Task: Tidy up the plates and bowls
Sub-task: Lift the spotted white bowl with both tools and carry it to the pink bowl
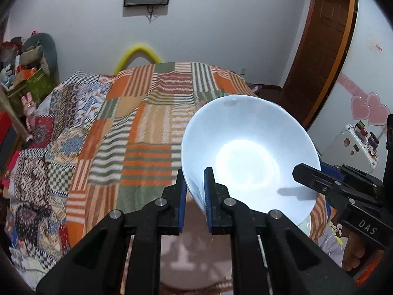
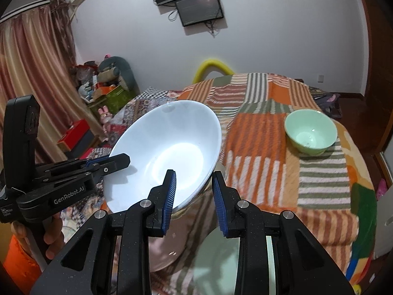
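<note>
Clamped on the near rim of a tilted white bowl above a patchwork-covered bed by the left gripper, one blue pad inside and one outside, with the right gripper pinching the right rim, pinkish plate blurred below.

Left gripper and right gripper both clamped
</note>
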{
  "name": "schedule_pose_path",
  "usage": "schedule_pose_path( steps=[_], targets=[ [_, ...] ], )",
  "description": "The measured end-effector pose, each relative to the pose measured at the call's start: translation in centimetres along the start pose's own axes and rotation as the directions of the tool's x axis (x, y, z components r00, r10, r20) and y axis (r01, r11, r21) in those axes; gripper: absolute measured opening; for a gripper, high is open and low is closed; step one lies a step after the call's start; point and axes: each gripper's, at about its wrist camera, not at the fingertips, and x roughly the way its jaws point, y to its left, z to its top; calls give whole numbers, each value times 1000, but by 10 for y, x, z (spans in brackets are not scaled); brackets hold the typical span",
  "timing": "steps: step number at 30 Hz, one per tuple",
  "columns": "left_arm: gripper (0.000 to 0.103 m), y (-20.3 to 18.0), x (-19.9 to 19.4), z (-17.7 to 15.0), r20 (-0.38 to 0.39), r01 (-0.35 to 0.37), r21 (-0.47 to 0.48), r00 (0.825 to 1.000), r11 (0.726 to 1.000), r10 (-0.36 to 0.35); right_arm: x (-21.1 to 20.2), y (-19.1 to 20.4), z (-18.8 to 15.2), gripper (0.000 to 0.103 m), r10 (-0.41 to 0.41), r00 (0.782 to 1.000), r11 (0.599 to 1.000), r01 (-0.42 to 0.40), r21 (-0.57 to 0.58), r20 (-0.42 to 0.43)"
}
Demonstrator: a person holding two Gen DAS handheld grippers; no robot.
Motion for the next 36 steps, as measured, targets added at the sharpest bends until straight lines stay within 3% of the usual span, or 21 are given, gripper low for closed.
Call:
schedule_pose_path(
  steps=[10,36],
  targets=[
    [13,30,-12,-40,-40,-50,-37,998,998,49,15,28,-29,28,52,996,998,-54,-27,-66],
    [13,63,42,-103,-223,-105,-71,971,992,87,71,41,-90,28,55,958,998,-60,-7,-282]
  ],
)
